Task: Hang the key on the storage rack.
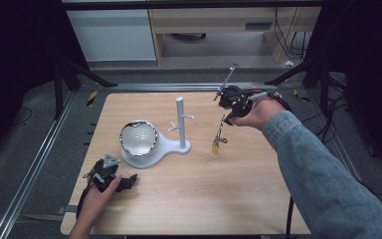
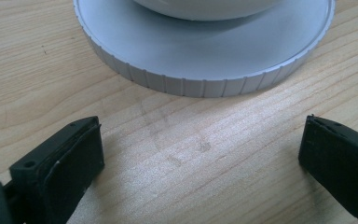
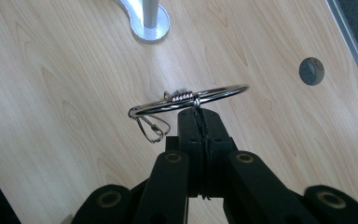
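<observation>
Nearest the lens, we find the right gripper [image 3: 200, 116] with its jaws pressed together on a short cord, from which a metal ring [image 3: 189, 100] hangs; a small clasp [image 3: 151, 128] dangles off the ring's near end. From the high view, this gripper [image 1: 227, 118] is held up over the right half of the table [image 1: 189, 199], and the keyring [image 1: 220, 133] trails below it with a yellow tag [image 1: 215, 147] at the bottom, its long axis close to vertical.

We note the white stand [image 1: 180, 124] just to the left of the hanging keyring; its short pegs [image 1: 189, 117] stick out from the post. That gap is, in our judgement, what the coming move turns on: the ring must travel left and meet a peg end-on. The right hand [image 1: 258, 112] is plainly the nearer one.

Further out, the left gripper [image 1: 122, 183] rests low at the near left edge, jaws wide apart and holding nothing, pointed at the stand's round base [image 2: 205, 65], which carries a shiny bowl [image 1: 138, 138].
</observation>
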A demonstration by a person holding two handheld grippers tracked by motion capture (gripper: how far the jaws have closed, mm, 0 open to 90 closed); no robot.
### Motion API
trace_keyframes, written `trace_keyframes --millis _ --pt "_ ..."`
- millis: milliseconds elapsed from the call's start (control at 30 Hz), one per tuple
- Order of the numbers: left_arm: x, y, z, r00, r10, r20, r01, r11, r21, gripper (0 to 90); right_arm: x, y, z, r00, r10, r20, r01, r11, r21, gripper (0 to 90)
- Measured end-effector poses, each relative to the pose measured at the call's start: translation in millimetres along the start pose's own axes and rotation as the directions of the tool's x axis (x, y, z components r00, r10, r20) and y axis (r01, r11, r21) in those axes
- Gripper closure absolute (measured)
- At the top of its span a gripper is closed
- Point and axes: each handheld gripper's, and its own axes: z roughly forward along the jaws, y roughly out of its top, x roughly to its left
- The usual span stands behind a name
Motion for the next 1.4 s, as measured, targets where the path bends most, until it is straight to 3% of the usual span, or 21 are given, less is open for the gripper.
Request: trace_keyframes --millis 400,1067,1400 --pt "0.0 0.0 0.0 1.0 0.0 0.0 0.0 1.0 0.0 0.0 2.8 11.4 -5.6 0.9995 -0.028 -0.012 0.028 0.999 0.023 89.0" --pt "0.0 0.0 0.0 1.0 0.0 0.0 0.0 1.0 0.0 0.0 5.9 40.7 -25.0 0.9979 -0.065 -0.009 0.064 0.998 -0.016 89.0" --pt "-0.2 0.0 -0.1 1.0 0.0 -0.001 0.0 1.0 0.0 0.0 8.8 55.7 -31.5 0.9963 -0.085 0.001 0.085 0.996 -0.007 89.0"
